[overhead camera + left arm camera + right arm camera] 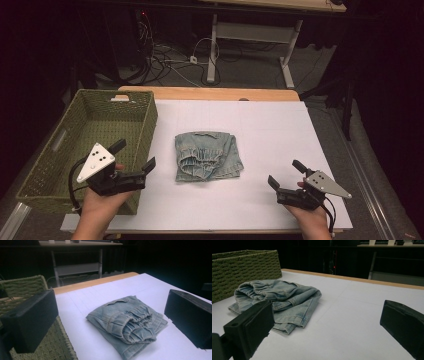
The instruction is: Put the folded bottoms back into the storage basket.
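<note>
Jeans: a folded denim bundle (208, 155) lies flat on the white sheet (280, 130), just right of the basket (90, 120) and apart from it; the elastic waistband roll faces the person.
Basket: green woven, open-topped, nothing visible inside — it stands at the sheet's left edge.
Left gripper: (135, 156) released, jaws spread wide with nothing between them; it hovers over the basket's near right corner, aimed across at the jeans.
Right gripper: (286, 174) also released and holding nothing; it sits well right of the basket, beyond the jeans, jaws pointing back toward them.
Step in hand: likely the approach to lift the jeans and move them into the basket; no contact yet.
How to grip: come in low from both sides and pinch through all the folded layers, not just the top flap — a grip on one layer would probably let the fold open and trail.
Where to bite: the thick waistband roll looks the firmest hold for the left gripper; the right could take the stacked hem edge on the side away from the basket.
Carry: lift level, clear the basket's right wall, then lower before letting go.
Risk: the bundle may sag between the grippers or catch the basket rim.
</note>
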Demonstrator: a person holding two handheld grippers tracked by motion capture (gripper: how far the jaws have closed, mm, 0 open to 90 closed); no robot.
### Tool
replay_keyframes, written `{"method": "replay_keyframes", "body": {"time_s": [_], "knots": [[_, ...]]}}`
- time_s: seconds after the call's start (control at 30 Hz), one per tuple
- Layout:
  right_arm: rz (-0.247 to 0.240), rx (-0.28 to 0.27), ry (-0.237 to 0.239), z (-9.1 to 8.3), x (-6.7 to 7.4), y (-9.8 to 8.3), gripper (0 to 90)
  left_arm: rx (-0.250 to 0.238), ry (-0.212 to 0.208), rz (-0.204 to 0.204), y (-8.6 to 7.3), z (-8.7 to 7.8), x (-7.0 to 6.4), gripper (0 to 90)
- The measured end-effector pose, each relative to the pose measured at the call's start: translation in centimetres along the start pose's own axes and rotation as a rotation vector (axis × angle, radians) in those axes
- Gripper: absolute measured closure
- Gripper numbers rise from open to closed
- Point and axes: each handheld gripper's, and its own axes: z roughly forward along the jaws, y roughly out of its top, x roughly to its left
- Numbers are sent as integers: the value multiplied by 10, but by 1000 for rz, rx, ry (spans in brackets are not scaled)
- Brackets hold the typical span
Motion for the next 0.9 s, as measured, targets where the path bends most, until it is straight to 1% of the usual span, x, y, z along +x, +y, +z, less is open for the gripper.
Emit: {"method": "replay_keyframes", "body": {"time_s": [0.03,0.2,0.43,0.57,0.63,0.67,0.7,0.73,0.77,0.8,0.83,0.87,0.9], "knots": [[-1,3,-1,0,0,0,1,3,-5,-8,0,0,1,0],[-1,-7,-12,-3,0,1,1,16,-5,0,0,2,0,0],[1,-3,-12,-2,-2,-1,1,27,-1,-9,2,3,0,0],[12,-7,-11,-2,-5,-1,1,13,1,-10,4,5,-3,0],[9,-1,-8,-1,-5,-2,1,10,-4,4,8,6,-11,0],[8,3,-7,-1,-5,-2,2,7,-29,35,11,9,-24,0],[6,5,-5,0,-4,-1,1,7,-29,35,11,9,-24,0],[8,7,-4,0,-3,0,2,11,-60,62,11,13,-39,0],[9,6,-3,1,-1,1,4,11,-60,62,11,13,-39,0],[7,8,0,2,1,2,9,19,-77,72,10,17,-47,0],[5,14,3,4,2,2,11,47,-116,80,5,26,-59,0],[6,21,6,7,4,3,14,47,-116,80,5,26,-59,0],[7,27,13,10,6,4,20,83,-143,71,-2,38,-68,0]]}}
